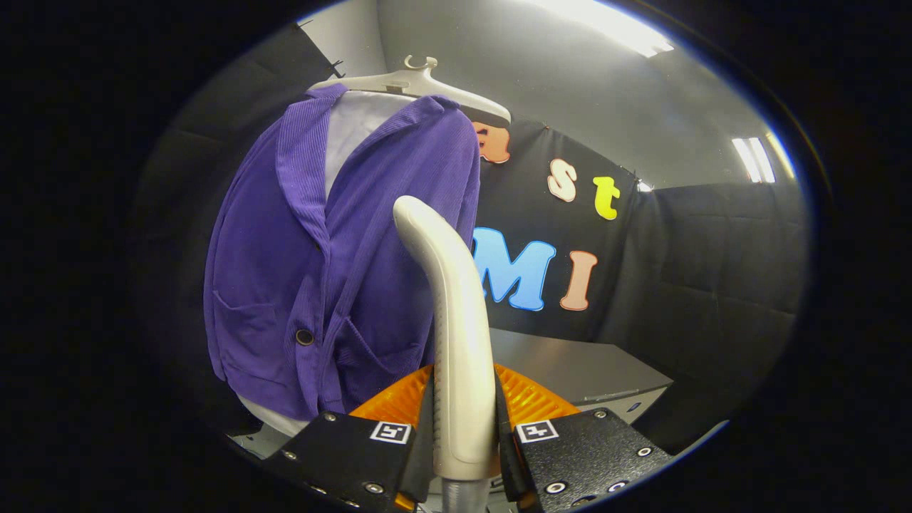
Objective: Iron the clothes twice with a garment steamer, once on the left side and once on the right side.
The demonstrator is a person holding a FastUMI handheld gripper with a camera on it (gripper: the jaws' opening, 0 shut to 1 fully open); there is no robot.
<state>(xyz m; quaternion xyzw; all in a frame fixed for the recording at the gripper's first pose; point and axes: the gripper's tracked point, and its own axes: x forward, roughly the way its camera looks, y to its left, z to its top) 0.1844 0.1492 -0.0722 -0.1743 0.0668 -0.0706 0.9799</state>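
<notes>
The gripper (pixel 463 427) is clamped on the steamer handle (pixel 456 328), a finger pressing each flank, and the handle rises straight up from between them toward twelve o'clock, its rounded head curving over at the top. Up at ten to eleven o'clock from the fingers hangs the purple jacket (pixel 335 263), draped on a pale hanger (pixel 420 85) with a white lining (pixel 360 125) showing at the open collar. The steamer head sits in front of the jacket's right-hand panel as seen here, though whether it touches the cloth I cannot tell (the handle hides the meeting point).

So the steamer is in hand and raised to the garment, and my read is that a pass along one side is either starting or under way; which of the two passes this is, the scene does not say. The next move calls for a steady stroke down the panel, head kept close to the fabric, then a shift across the dark button (pixel 305 337) line to the other side.

Containers: the jacket has patch pockets (pixel 242 320) low down, lying flat, contents hidden. A grey box-like cabinet (pixel 570 367) stands at two o'clock beyond the fingers, closed.
</notes>
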